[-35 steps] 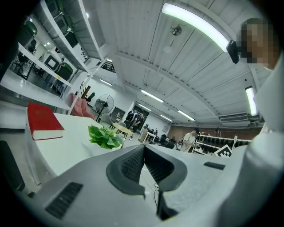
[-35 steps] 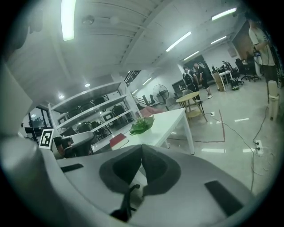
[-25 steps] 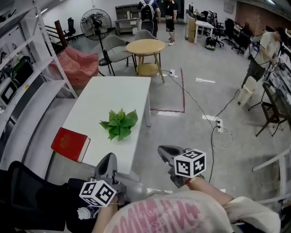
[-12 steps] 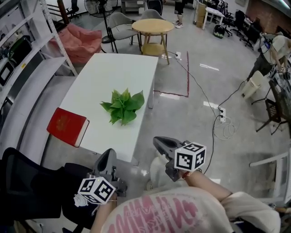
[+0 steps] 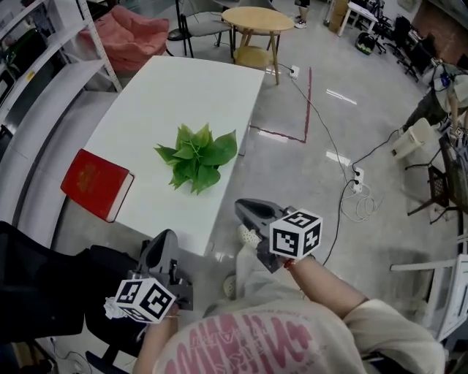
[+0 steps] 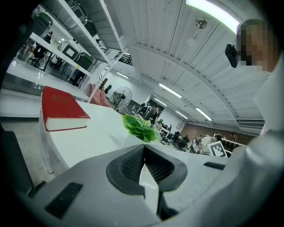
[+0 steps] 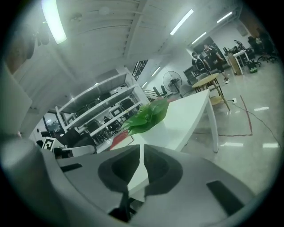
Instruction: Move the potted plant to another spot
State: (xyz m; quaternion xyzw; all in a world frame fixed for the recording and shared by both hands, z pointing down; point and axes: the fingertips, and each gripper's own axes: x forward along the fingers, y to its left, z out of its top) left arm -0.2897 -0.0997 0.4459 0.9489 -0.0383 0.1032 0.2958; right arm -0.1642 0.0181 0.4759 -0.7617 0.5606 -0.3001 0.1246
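Two claws: you are holding one in each hand, both low in the head view, close to your body and at the near end of the tabletop (image 5: pixel 183 88).
Left claw (image 5: pixel 162 242): its jaws are meeting tip to tip and gripping nothing. It is pointing across the tabletop's near edge, with its marker cube riding behind.
Right claw (image 5: pixel 241 207): its jaws are sitting together with only a hairline slit showing between them, and nothing is lying in that slit. It is hovering over the floor just beside the tabletop's right edge, near the near corner.
Potted plant (image 5: pixel 196 155): it is standing upright on the white tabletop, in the near half and toward the right edge. Its green leaves are spreading over the pot, so the pot is not showing in the head view. It is sitting apart from both claws, with neither touching it.
Red book (image 5: pixel 95 184): it is lying flat and closed at the tabletop's near left corner, apart from the plant.
Round wooden table (image 5: pixel 256 18): it is standing on the floor beyond the tabletop's far end.
Pink beanbag (image 5: pixel 139 33): it is slumping on the floor past the far left corner.
White shelving (image 5: pixel 51 80): it is running along the tabletop's left side.
Power strip (image 5: pixel 356 179): it is lying on the grey floor well to the right, with a cable trailing from it.
Black chair (image 5: pixel 36 292): it is sitting at the lower left, just beside your left claw.
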